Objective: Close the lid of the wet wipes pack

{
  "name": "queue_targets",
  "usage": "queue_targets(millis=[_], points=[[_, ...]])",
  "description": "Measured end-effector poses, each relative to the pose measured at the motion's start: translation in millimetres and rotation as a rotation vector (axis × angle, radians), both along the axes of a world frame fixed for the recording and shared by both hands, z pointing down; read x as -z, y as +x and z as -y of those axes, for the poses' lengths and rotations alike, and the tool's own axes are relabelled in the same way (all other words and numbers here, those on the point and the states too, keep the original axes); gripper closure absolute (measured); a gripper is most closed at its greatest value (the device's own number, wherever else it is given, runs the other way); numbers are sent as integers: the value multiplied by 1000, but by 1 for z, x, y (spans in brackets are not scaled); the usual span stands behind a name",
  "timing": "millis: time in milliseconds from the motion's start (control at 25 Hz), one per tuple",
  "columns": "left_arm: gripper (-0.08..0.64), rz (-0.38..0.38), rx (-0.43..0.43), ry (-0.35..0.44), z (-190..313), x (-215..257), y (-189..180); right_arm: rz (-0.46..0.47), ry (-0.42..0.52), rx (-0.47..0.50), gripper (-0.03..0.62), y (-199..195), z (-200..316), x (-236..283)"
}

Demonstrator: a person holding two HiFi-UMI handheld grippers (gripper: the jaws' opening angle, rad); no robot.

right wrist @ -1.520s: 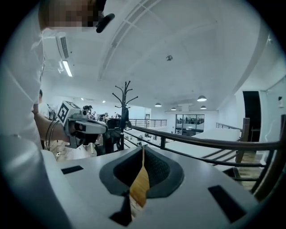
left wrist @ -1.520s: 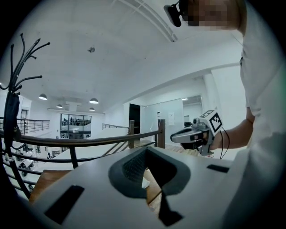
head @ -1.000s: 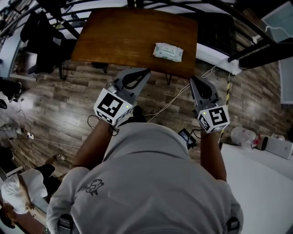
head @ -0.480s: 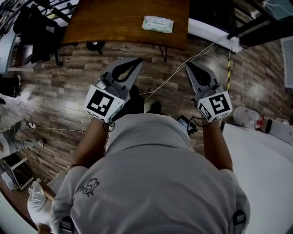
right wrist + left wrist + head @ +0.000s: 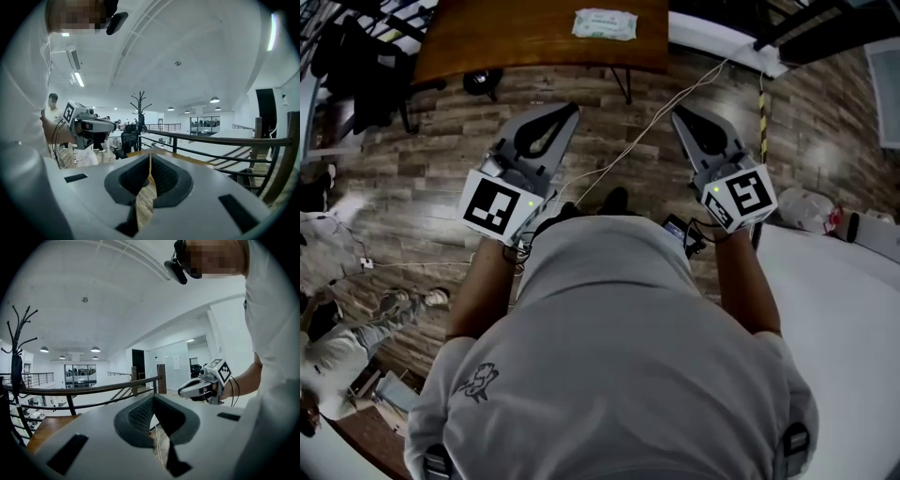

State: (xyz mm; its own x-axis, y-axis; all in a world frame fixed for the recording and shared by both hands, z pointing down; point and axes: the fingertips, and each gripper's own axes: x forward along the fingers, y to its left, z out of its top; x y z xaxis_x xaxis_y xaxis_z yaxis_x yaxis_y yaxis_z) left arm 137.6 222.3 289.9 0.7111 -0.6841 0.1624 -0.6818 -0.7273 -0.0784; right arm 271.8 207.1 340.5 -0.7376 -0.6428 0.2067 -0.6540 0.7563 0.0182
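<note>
Both hand-held grippers are held out in front of the person's chest, over a wood-plank floor (image 5: 422,159), and neither is carrying anything. On the left gripper (image 5: 568,112), its own view shows the dark ribbed pads (image 5: 139,414) meeting at the tips, so the jaws are clenched together with nothing between them. The right gripper (image 5: 681,116) is likewise clenched: its own view shows the pads (image 5: 164,176) drawn together to a hairline seam, and only floor shows below that seam. Each gripper has its marker cube toward the person, and the two point roughly level and side by side, clearly apart from each other.

The wet wipes pack (image 5: 605,23) lies flat on the brown wooden table (image 5: 506,42) at the top edge of the head view, toward the table's right end. It is well apart from both grippers, with open floor between. At this distance it is too small to tell whether its lid is up or down.

A pale cable (image 5: 649,129) trails across the floor between the grippers toward the table. A white surface (image 5: 853,319) sits at the person's right. A dark railing (image 5: 89,390) and a coat stand (image 5: 16,341) show in the left gripper view.
</note>
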Motion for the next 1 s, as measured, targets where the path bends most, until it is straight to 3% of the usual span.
queue_targets(millis=[280,1000], points=[[547,-20,-43,2,-20,0,-19,-15,-11,-11,553,-30,-22,3],[547,-62,-100,3,-101,-1,-121,10,-9,-89,555,-132,-108,14]])
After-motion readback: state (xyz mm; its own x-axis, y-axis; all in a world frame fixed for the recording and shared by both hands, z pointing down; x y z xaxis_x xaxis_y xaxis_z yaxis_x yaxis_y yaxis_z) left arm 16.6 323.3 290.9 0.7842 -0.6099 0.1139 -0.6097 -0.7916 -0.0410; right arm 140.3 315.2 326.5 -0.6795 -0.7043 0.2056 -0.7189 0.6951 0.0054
